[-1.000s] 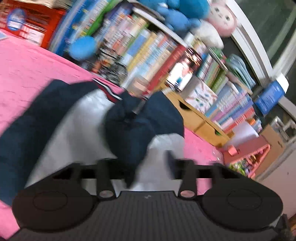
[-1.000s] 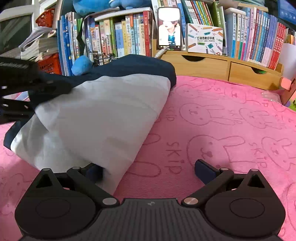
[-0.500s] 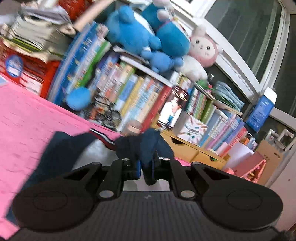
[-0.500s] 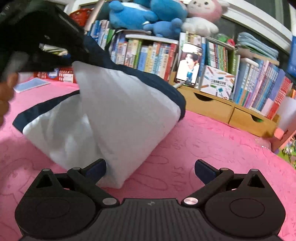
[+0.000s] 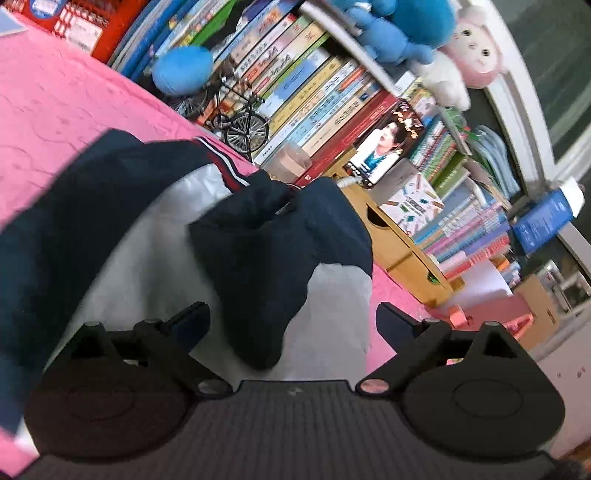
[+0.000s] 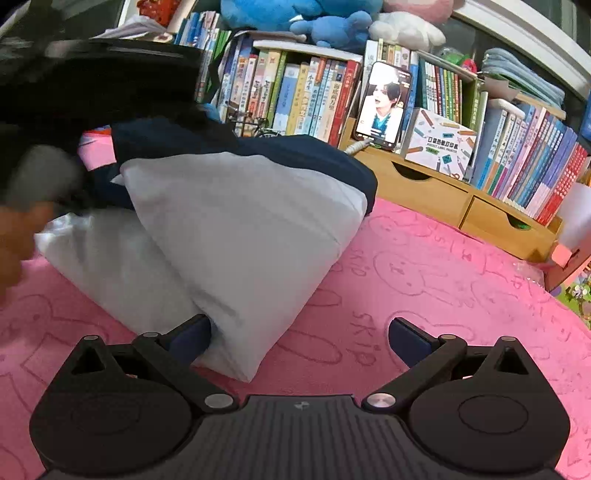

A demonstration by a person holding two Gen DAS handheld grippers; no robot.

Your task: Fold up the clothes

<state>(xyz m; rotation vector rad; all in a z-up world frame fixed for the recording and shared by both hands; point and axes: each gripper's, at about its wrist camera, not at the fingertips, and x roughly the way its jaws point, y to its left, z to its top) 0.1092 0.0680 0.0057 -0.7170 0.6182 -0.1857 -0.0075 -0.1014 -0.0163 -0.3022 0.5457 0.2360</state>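
In the left wrist view the left gripper fills the bottom of the frame, its fingers spread wide; they have just been opening, and the dark navy flap of the garment that hangs down between them is touched by neither pad, so it lies released. The garment, white body with navy sleeves and a red-and-white striped trim, spreads from the lower left up toward the centre of that frame, its long axis running on a slant from lower left to upper right, straight ahead of these fingers.

In the right wrist view the right gripper sits at the bottom, fingers likewise wide apart. A folded white corner of the garment lies just beside the left finger, seemingly brushing it, but nothing is gripped; the right finger stands over bare pink blanket. The cloth mounds from lower centre to upper left, where the other gripper and a hand appear blurred at the left edge.

Judging by this, both are close to the bundle, the left one over its top layer, the right one at its near corner; the next fold likely turns on that corner.

Beyond the garment stand a wooden drawer unit, a propped phone, a small bicycle model, rows of books and plush toys, all clear of the cloth except the drawer unit, close behind its far edge.
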